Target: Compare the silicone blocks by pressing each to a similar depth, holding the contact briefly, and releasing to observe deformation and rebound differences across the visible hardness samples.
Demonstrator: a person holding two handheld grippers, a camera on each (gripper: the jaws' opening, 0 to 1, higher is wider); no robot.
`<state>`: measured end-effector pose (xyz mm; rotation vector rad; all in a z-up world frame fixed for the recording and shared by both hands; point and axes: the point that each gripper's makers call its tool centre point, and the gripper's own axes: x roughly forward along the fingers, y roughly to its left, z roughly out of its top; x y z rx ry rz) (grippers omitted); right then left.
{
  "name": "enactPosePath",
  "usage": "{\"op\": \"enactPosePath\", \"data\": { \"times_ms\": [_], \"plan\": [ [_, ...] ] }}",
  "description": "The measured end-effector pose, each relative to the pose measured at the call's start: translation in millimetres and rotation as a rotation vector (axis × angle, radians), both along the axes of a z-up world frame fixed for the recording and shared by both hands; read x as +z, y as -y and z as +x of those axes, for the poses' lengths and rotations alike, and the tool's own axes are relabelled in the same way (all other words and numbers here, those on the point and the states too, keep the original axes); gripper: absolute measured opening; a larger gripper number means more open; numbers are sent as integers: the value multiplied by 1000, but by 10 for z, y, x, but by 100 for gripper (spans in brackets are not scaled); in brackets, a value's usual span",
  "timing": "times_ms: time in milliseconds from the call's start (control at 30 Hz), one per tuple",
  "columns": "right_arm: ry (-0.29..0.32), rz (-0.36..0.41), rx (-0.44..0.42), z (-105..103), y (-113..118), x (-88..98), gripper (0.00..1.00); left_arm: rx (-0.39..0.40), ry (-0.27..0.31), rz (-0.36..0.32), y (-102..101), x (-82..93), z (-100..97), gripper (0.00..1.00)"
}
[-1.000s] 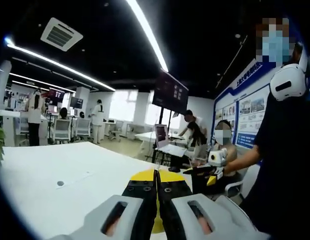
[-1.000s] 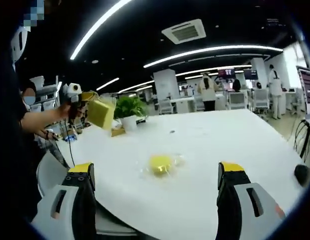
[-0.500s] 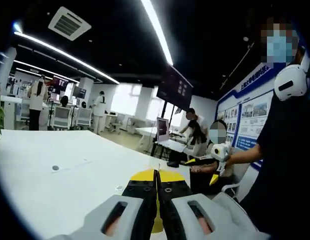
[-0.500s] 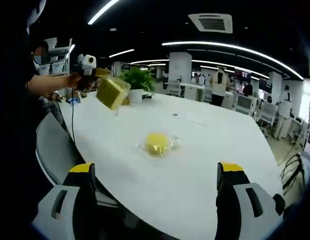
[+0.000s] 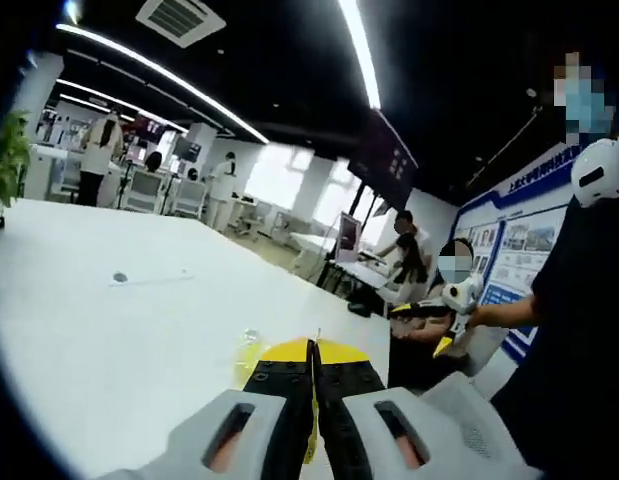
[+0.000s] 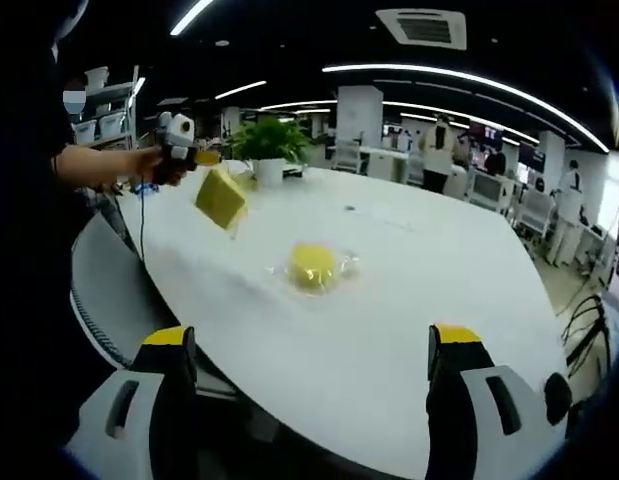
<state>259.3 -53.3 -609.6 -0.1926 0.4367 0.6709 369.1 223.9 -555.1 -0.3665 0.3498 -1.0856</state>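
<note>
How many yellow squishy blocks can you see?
2. One yellow block is held up in the left gripper above the table; the other block lies in clear wrap on it. More may be hidden.

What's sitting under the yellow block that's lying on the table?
The yellow block rests on a clear, crinkled plastic wrap spread on the white table. Whether anything else lies beneath is hidden by the block itself.
</note>
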Motion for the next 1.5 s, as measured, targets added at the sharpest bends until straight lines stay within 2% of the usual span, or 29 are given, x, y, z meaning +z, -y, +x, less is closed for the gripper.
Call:
{"op": "enactPosePath", "data": {
  "times_ms": [200,233,400,433,467,500,567,600,633,833,933,1000,1100,1200,1333,1500],
  "plan": [
    [-8,9,5,20,-50,26,87,74,-69,-37,-39,-188,155,0],
    [-9,9,7,22,-54,28,87,103,-97,-42,-65,-247,215,0],
    [-15,17,-14,64,-24,57,85,136,-125,-47,-124,-425,347,0],
    [-18,15,-14,66,-21,59,84,169,-151,-123,-157,-359,417,0],
    [-20,14,-12,66,-21,59,83,183,-154,-120,-189,-384,457,0],
    [-20,12,-11,68,-21,58,83,200,-128,-103,-226,-403,506,0],
    [-22,12,-14,73,-19,59,84,246,-144,-115,-314,-434,624,0],
    [-22,14,-14,75,-21,61,84,294,-138,-80,-412,-501,728,0],
    [-24,16,-15,78,-25,60,84,297,-131,-66,-438,-528,757,0],
    [-26,42,-29,97,-29,109,84,347,-173,-73,-602,-687,949,0],
    [-23,42,-30,104,-16,132,83,365,-199,-43,-627,-836,1009,0],
    [-19,36,-28,80,4,162,79,368,-203,-14,-627,-928,1018,0],
    [-14,58,-48,50,24,191,81,367,-227,22,-651,-1086,1054,0],
    [-38,37,-45,-23,18,144,79,369,-245,18,-702,-1136,1118,0],
    [-26,56,-55,-83,-20,173,79,360,-245,75,-775,-1256,1155,0],
    [-55,62,-85,-98,-31,93,79,335,-257,113,-763,-1400,1144,0]
  ]
}}
